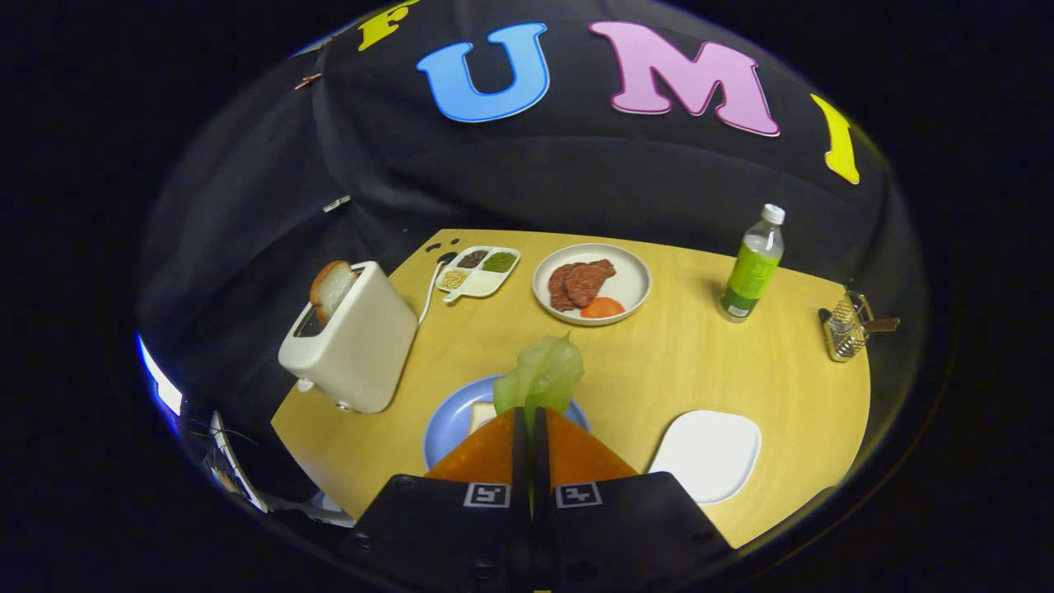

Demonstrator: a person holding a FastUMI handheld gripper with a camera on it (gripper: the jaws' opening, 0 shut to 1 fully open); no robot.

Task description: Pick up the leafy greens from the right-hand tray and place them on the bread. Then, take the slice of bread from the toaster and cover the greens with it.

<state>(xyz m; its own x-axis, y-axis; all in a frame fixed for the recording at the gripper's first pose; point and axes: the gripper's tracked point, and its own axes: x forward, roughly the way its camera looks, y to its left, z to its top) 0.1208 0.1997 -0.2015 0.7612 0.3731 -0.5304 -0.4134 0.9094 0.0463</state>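
Tongs (531, 416) pinched on leafy greens (541, 375), bread (481, 414) on blue plate (449, 420) mostly hidden beneath.

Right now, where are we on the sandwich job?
Done: the leafy greens are off the white tray, which sits bare to the right. In hand: the claw is shut on the greens, held above the bread on the blue plate. Left: drop the greens on that bread, then take the slice from the toaster and cover them.
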